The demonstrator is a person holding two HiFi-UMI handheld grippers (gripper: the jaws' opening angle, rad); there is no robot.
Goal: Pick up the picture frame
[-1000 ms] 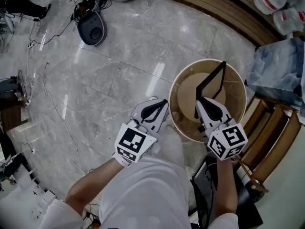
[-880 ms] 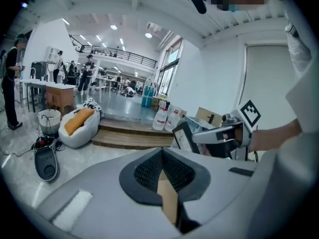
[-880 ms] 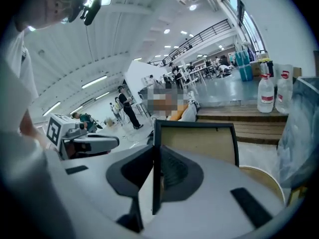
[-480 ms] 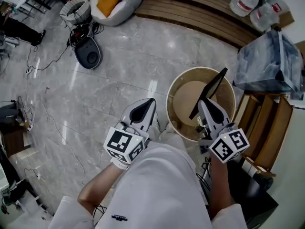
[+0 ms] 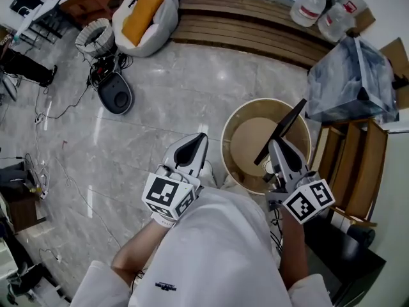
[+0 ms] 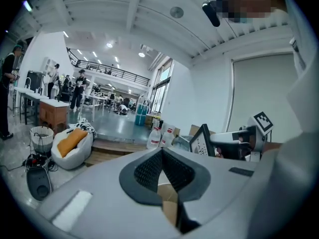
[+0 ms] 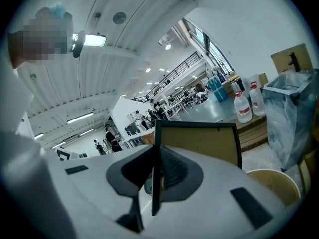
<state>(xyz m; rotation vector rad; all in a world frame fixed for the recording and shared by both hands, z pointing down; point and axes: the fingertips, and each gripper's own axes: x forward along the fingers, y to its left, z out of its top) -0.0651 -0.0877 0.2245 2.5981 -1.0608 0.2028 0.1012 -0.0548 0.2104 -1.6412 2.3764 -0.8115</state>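
Dressed in loose white clothes (image 5: 211, 248) with white sleeves (image 5: 96, 285). Marked with a tiny dark print (image 5: 163, 287) low on the front. Fitted with a pale grey, pointed plastic left gripper (image 5: 202, 138) and a matching right gripper (image 5: 275, 146), each with dark ribbed pads (image 6: 149, 171) inside and a white cube (image 5: 168, 196) of black square markers.

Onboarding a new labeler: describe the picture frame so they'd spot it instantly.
Find the round tan tub on the marble floor, beside the wooden rack. Over it, the right tongs pinch the picture frame: the only thin, flat, black-edged panel with a tan back, seen nearly edge-on.
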